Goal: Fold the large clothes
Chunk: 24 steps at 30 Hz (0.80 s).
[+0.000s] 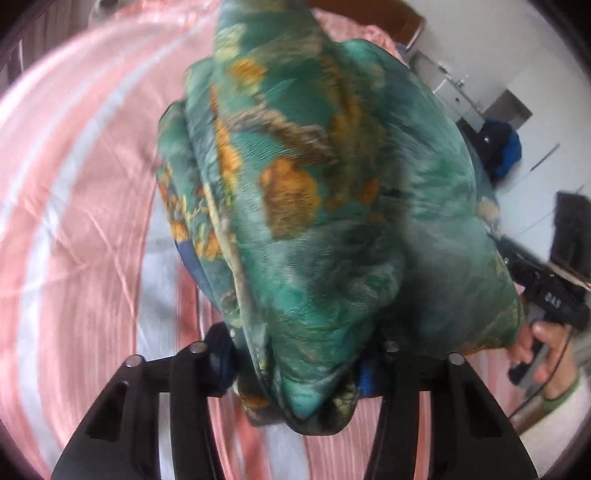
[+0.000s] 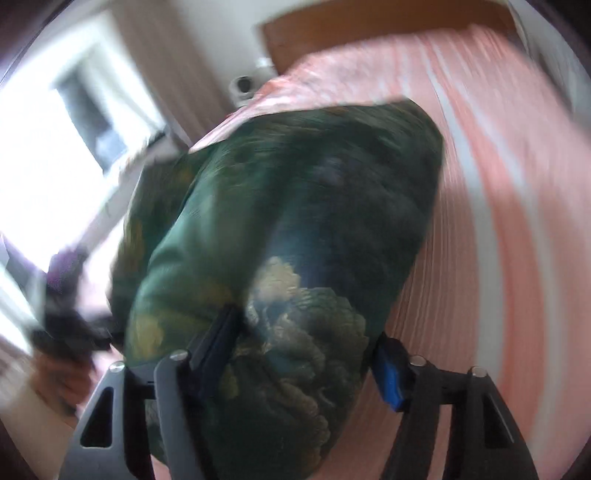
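Garment (image 1: 314,206) printed in teal green with orange and tan blooms, seen darker green with pale cream flowers in the right wrist view, bedspread (image 1: 81,221) striped in salmon pink and white, headboard (image 2: 332,33) coloured brown

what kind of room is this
Most likely a bedroom: a bed with a pink-and-white striped sheet, a wooden headboard against the wall, and a window beside it.
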Motion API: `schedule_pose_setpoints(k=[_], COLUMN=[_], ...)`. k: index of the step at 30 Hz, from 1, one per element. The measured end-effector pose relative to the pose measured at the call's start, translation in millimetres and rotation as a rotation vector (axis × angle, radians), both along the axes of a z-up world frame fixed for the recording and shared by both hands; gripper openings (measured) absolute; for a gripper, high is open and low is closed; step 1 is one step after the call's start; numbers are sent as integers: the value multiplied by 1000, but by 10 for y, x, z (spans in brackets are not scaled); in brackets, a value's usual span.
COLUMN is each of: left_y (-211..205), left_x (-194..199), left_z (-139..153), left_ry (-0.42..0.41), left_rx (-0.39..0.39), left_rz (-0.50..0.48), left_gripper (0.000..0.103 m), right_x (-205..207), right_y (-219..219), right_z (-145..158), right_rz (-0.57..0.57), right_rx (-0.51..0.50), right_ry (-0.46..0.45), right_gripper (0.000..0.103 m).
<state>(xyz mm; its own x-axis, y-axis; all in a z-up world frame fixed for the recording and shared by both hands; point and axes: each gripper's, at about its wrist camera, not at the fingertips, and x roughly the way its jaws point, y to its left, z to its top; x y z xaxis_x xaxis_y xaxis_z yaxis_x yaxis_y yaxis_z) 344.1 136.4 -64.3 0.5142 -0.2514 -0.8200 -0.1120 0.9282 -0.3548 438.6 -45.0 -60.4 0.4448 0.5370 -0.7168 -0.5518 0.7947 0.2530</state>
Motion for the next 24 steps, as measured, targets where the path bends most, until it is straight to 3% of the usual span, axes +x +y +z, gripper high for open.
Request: schedule_pose_setpoints(k=[2, 6, 10, 13, 15, 17, 18, 20, 22, 24], left_y=[-127, -277, -211, -112, 8, 125, 254, 448, 504, 369], left_x=[-149, -462, -640, -665, -505, -390, -377, -530, -862, -1170], left_z=[130, 454, 806, 963, 876, 663, 547, 425, 528, 715], left_ry=[-50, -136, -202, -231, -183, -114, -83, -61, -135, -186], left_rx=[49, 59, 62, 105, 105, 125, 136, 161, 170, 289], left_rz=[-12, -27, -17, 10, 25, 51, 93, 185, 232, 248], left_gripper=[47, 46, 46, 49, 80, 98, 99, 98, 97, 97], right_x=[-294, -852, -1203, -1359, -1331, -1071, -995, -954, -1048, -1220], right_y=[120, 206, 205, 271, 321, 324, 290, 193, 11, -149], right_z=[150, 453, 829, 1008, 984, 836, 780, 712, 743, 786], right_rz=[38, 79, 83, 108, 108, 76, 51, -43, -83, -100], right_rx=[-42, -62, -23, -65, -69, -37, -34, -29, 38, 53], right_ry=[-115, -286, -385, -467, -455, -340, -304, -260, -227, -215], right_gripper=[62, 61, 61, 56, 55, 55, 59, 80, 92, 97])
